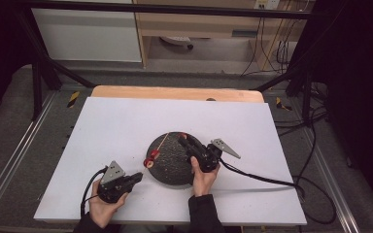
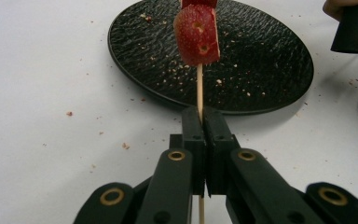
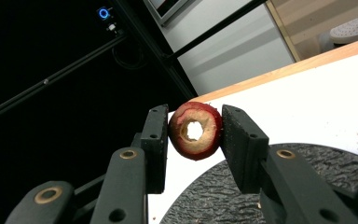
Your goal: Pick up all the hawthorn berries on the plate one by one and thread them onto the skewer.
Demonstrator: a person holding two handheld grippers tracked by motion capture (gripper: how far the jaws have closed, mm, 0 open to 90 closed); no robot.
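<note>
Left gripper view: left gripper [image 2: 204,122] clamps a skewer [image 2: 199,88] over the plate's [image 2: 261,70] near-left edge; right gripper [image 3: 193,133] pinches a cored fruit ring [image 3: 195,130] above it. Misaligned threading could split the ring.

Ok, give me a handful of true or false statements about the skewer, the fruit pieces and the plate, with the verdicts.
1. The left gripper is shut on the wooden skewer. True.
2. The skewer carries no fruit. False: a red fruit piece with small holes is threaded on it, with another just above it.
3. The right gripper holds a cored red fruit ring between its jaws. True.
4. The black plate is piled with whole fruit. False: the left gripper view shows just scattered crumbs on its textured surface.
5. The plate sits on a white table sheet. True.
6. The fruit ring rests flat on the plate. False: it is held up above the plate's rim.
</note>
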